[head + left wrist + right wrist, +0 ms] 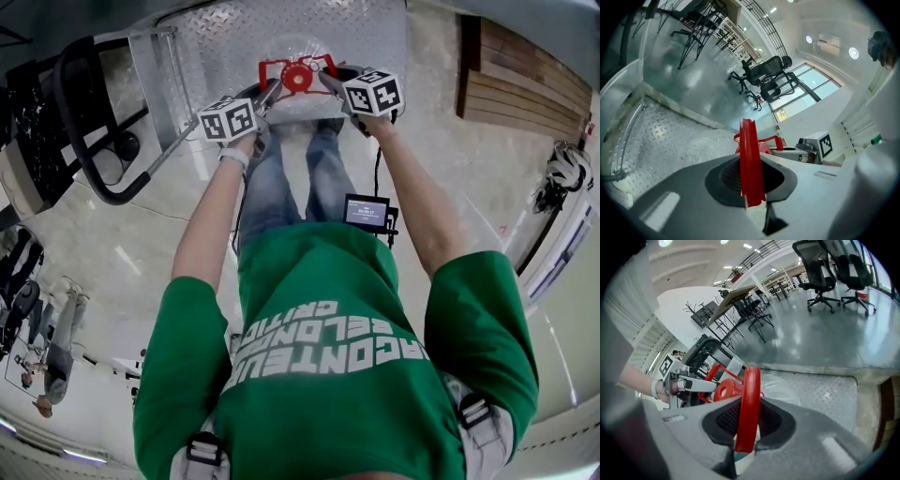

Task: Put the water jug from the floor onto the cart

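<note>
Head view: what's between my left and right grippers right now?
The red cap of the water jug, its red handle reaching out both ways. The left gripper and right gripper each clamp that handle; the head view shows it.

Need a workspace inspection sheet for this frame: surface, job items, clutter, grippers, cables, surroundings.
surface: cart deck, diamond-plate metal, bare beside the jug; glossy floor around it.
job's things: water jug, clear with a red cap, over the deck; whether it rests on the deck cannot be told.
clutter: nothing seen.
grippers: left gripper and right gripper each clamped on the jug's red handle, from opposite sides.
cables: black cable runs down below the right forearm to a small screen unit at the person's waist.
surroundings: push bar of the cart, office chairs, wooden slats.
</note>
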`<state>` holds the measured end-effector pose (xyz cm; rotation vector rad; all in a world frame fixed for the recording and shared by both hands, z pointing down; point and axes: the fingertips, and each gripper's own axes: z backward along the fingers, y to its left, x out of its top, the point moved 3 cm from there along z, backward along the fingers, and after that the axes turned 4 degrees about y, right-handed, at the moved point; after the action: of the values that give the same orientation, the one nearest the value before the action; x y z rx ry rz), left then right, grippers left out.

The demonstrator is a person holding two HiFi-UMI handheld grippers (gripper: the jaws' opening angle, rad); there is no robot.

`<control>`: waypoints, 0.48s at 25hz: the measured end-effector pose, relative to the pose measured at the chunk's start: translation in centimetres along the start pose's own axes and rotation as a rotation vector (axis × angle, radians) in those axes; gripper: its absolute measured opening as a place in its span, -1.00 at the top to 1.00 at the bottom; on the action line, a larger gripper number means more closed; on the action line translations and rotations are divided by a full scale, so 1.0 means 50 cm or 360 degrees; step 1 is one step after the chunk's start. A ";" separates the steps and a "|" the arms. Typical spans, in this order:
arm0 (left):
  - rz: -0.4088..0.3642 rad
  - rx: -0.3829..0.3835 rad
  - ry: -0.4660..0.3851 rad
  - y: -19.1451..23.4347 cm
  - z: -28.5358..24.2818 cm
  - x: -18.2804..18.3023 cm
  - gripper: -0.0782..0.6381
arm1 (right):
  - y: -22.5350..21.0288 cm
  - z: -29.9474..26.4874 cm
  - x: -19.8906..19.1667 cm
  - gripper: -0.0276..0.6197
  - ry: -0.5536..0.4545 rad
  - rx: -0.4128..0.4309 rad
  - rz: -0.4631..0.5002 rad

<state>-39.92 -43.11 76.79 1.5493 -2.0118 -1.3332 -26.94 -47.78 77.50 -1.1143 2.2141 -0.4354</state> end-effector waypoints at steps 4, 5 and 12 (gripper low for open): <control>0.0014 0.0040 0.0038 0.031 -0.027 -0.003 0.62 | -0.029 -0.030 -0.010 0.79 0.0035 -0.0008 -0.0035; 0.0022 0.0041 0.0050 0.038 -0.034 -0.005 0.62 | -0.034 -0.037 -0.012 0.79 0.0043 -0.0007 -0.0044; 0.0048 0.0044 0.0065 0.063 -0.056 -0.009 0.62 | -0.062 -0.060 -0.020 0.81 0.0063 -0.0015 -0.0099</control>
<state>-39.79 -44.12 80.92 1.5389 -2.0290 -1.2576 -26.54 -48.75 81.80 -1.1916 2.2223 -0.4777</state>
